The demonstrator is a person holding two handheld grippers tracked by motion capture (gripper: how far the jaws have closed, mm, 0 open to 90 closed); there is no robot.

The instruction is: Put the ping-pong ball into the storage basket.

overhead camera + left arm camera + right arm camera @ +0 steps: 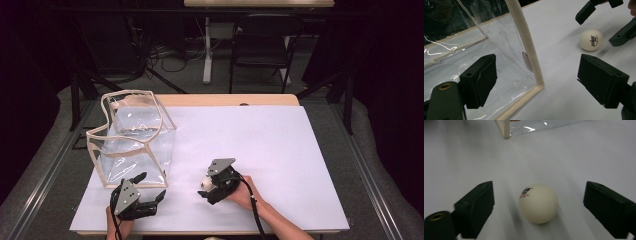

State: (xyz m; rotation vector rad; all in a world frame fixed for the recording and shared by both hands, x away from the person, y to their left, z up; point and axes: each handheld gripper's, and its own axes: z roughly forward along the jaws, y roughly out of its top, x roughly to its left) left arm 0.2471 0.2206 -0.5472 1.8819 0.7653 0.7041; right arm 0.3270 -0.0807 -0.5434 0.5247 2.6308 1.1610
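Note:
A white ping-pong ball (204,184) (538,203) with a red and black print lies on the white sheet. My right gripper (202,188) (539,195) is low over the sheet with a jaw on either side of the ball. Clear gaps separate the pads from the ball, so it is open. A clear plastic box (132,137) with cream trim stands at the left. My left gripper (152,185) (539,72) is open just in front of the box's near right corner (537,82), holding nothing. The left gripper view also takes in the ball (591,40) between the right gripper's jaws (604,23).
The white sheet (270,135) covers most of the wooden table, with free room across its middle and right. A black folding chair (262,45) and a table leg stand beyond the far edge. The box's corner (506,127) lies ahead of the ball.

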